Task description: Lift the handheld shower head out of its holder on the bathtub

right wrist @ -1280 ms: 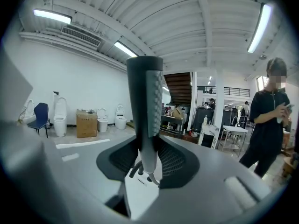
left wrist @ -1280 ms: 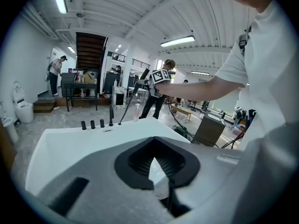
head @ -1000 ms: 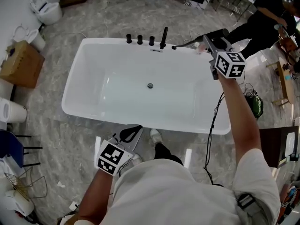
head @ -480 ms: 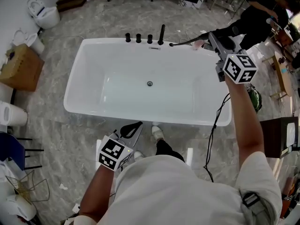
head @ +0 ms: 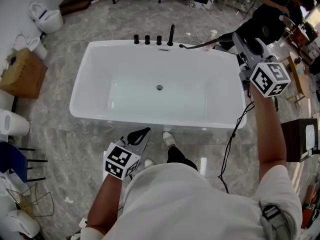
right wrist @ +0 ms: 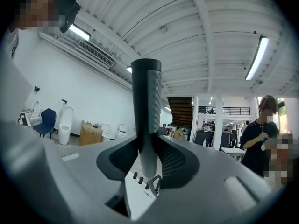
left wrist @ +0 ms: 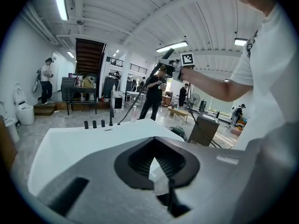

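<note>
My right gripper (head: 239,40) is clamped on the handheld shower head (right wrist: 146,107), with the handle crossing between the pads. The head is out of its holder, raised above the far right corner of the bathtub (head: 80,96) and clear of the rim. The hose (head: 200,44) slopes from it down to the far rim, beside the tap fittings (head: 153,40). My left gripper (head: 138,137) hangs outside the near rim, jaws together on nothing. Open floor runs along the near rim. A cardboard box (head: 22,69) stands off the left end.
</note>
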A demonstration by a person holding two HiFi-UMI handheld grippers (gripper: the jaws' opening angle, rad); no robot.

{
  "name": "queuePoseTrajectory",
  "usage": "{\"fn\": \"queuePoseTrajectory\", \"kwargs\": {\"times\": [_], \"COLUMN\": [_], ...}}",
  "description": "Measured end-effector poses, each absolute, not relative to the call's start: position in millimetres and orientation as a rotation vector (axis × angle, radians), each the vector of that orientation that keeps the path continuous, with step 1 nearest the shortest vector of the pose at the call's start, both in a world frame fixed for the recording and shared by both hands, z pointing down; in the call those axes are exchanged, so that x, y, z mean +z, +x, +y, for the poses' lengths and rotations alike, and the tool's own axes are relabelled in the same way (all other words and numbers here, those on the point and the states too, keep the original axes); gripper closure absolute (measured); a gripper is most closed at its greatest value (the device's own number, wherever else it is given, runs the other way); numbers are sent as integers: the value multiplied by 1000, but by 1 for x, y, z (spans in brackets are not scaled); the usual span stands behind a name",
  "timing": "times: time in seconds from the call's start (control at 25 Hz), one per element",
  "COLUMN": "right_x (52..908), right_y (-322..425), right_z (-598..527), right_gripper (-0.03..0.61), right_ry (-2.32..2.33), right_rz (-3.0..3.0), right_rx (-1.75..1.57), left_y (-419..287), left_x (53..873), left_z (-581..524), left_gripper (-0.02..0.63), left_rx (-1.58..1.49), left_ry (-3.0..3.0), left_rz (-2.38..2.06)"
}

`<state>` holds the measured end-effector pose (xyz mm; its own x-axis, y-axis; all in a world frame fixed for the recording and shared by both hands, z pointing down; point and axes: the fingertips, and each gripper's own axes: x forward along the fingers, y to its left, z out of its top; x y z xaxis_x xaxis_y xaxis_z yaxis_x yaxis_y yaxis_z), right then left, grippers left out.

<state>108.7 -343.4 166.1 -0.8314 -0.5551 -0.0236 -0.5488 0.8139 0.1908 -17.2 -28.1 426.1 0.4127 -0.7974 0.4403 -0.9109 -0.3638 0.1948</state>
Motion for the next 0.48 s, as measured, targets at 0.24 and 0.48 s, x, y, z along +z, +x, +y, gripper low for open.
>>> {"fn": "queuePoseTrajectory", "kwargs": {"times": [0.24, 0.48], "right_x": [142, 120], "right_y": [122, 132], "right_z": [-302, -264], "right_gripper": [433, 433], "right_ry": [894, 874], "right_rz": [-2984, -3008], "right_rx": [-348, -390], "left_y": [-16, -15], "left_x": [425, 423], "left_z": [-14, 2], "left_gripper": [607, 607], "left_rx": [377, 370], "left_ry": [2280, 2286], "left_rz": [-1459, -1459]}}
